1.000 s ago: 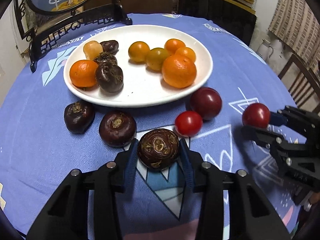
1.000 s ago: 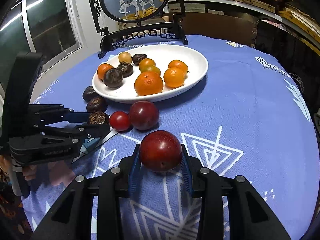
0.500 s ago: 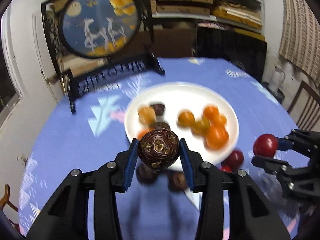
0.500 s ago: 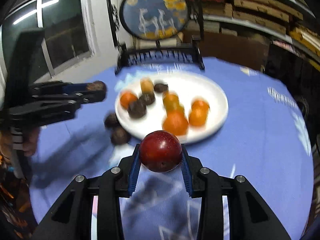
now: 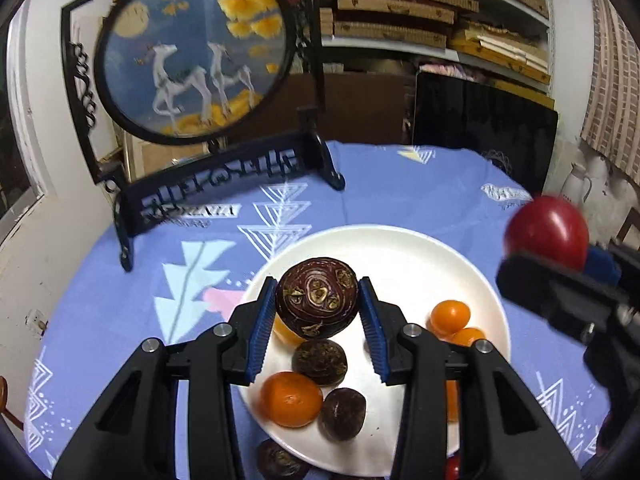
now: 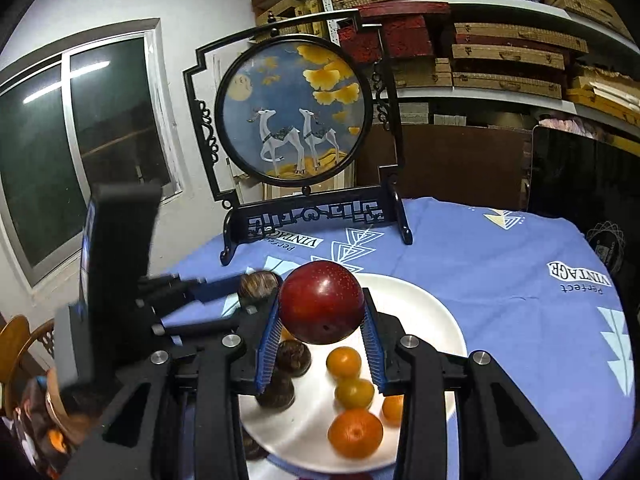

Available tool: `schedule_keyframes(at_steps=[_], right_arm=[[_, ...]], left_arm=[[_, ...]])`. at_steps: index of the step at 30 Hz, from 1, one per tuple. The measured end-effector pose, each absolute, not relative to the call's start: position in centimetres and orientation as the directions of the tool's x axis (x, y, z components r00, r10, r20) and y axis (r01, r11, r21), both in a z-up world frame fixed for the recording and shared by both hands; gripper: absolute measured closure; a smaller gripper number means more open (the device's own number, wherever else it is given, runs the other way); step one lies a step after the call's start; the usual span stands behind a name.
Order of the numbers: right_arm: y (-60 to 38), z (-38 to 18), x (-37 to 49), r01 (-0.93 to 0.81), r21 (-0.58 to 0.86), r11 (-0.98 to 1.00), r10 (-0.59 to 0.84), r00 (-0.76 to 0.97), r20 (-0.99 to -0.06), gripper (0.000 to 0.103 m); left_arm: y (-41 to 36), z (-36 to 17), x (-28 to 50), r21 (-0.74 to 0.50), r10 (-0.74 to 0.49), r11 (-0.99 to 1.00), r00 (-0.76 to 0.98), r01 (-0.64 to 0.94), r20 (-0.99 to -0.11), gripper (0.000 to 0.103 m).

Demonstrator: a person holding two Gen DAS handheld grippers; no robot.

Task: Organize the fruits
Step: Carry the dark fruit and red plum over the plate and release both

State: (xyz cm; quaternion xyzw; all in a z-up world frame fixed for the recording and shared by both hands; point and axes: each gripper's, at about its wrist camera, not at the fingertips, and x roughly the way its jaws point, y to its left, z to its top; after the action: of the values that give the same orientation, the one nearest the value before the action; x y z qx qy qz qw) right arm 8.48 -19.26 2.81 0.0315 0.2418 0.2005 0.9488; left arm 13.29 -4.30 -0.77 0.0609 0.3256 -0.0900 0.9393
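Left wrist view looked forward and downward along black left gripper [image 5: 318,304], close above round white plate [image 5: 404,248] in lower centre of frame. Right wrist view looked same general way along black right gripper [image 6: 320,312], plate [image 6: 436,320] again low in frame, close. Both views shared plate, blue patterned tablecloth [image 5: 400,184] [image 6: 500,260], and round deer-painted screen in black frame [image 5: 188,52] [image 6: 292,108], upper left versus upper centre. Each view caught other gripper at frame edge.
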Motion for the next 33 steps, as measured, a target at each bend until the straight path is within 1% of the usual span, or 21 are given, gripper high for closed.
schedule_keyframes(at_steps=[2, 5, 8, 16, 33], right_arm=[[-19.1, 2.1, 9.1, -0.364, 0.155, 0.918, 0.393, 0.792, -0.467, 0.065], [-19.4, 0.9, 9.7, -0.343, 0.16, 0.925, 0.376, 0.782, -0.496, 0.065], [-19.4, 0.3, 10.1, -0.327, 0.155, 0.932, 0.359, 0.782, -0.51, 0.065], [-19.5, -0.4, 10.6, -0.3, 0.149, 0.942, 0.332, 0.787, -0.52, 0.065], [-18.9, -1.4, 11.4, -0.289, 0.146, 0.946, 0.321, 0.776, -0.544, 0.065]], left_arm=[[-4.5, -1.7, 13.6, 0.086, -0.116, 0.972, 0.76, 0.22, -0.639, 0.063], [-4.4, -2.5, 13.9, 0.097, -0.104, 0.971, 0.754, 0.218, -0.649, 0.063], [-4.3, -2.6, 13.6, 0.127, -0.079, 0.971, 0.771, 0.204, -0.632, 0.063], [-4.8, -2.9, 13.5, 0.151, -0.074, 0.964, 0.771, 0.217, -0.632, 0.063], [-5.2, -3.8, 14.0, 0.17, -0.068, 0.958, 0.757, 0.232, -0.65, 0.063]])
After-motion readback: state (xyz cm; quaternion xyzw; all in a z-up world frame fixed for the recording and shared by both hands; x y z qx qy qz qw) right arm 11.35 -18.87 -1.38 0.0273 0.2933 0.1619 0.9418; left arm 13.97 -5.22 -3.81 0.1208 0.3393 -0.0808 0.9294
